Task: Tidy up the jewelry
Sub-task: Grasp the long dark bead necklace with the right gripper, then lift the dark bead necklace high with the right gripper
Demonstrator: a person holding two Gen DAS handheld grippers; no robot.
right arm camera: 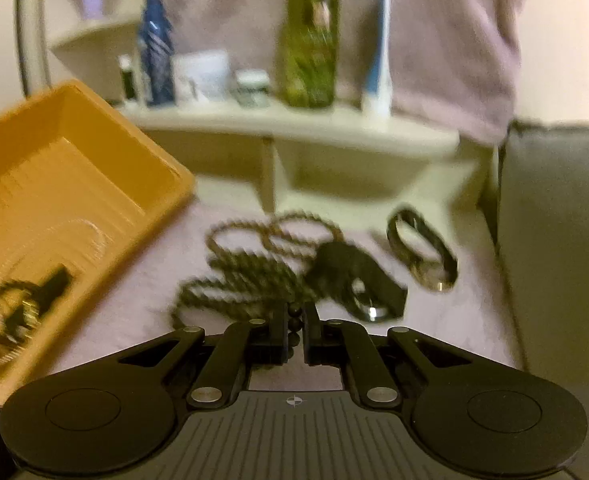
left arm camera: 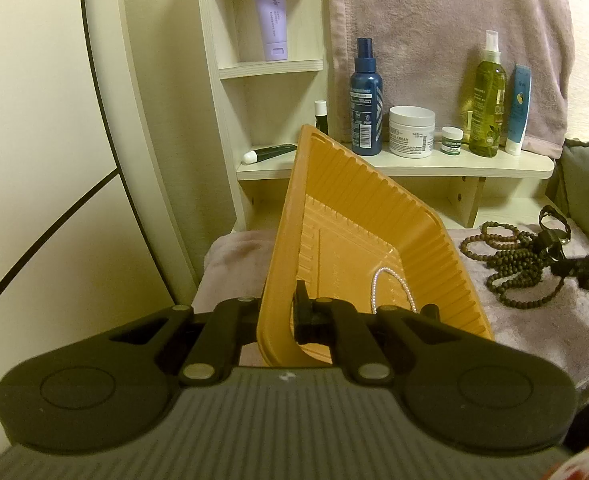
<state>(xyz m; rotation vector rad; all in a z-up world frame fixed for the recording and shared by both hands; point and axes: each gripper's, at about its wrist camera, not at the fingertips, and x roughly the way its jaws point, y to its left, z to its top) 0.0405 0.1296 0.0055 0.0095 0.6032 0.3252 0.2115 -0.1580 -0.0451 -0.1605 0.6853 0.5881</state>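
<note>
Here, through the left wrist view: left gripper (left arm camera: 282, 312) fingers closed tight on the near rim of an orange tray (left arm camera: 358, 216), tilted up on edge. Inside the tray, toward 5 o'clock, a white pearl strand (left arm camera: 378, 284). At 3 o'clock of the tray, on a pink towel (left arm camera: 502, 320) covering the worktop, a heap of brown bead necklaces (left arm camera: 510, 264), and beyond it at 1 o'clock a dark watch (left arm camera: 554, 224). Entering from the right edge, the right gripper (left arm camera: 562, 268), blurred, tip at the heap. Behind, on a cream shelf (left arm camera: 494, 168), a blue spray bottle (left arm camera: 365, 96), a white cream jar (left arm camera: 411, 131) and a green bottle (left arm camera: 488, 108).

Next, through the right wrist view, much blurred: right gripper (right arm camera: 294, 320) fingers nearly together, pinching a few dark beads of the brown bead necklaces (right arm camera: 250, 268) between the pads. Rest of the heap spread at 12 o'clock of the fingertips on the pink towel (right arm camera: 134, 312). Just beside it at 2 o'clock, a second dark watch or bracelet (right arm camera: 358, 284), too smeared to name surely; farther at 2 o'clock, the dark watch (right arm camera: 422, 252). At 9 o'clock, the orange tray (right arm camera: 126, 152), holding the pearl strand (right arm camera: 90, 236) and a dark ringed piece (right arm camera: 18, 312).
</note>
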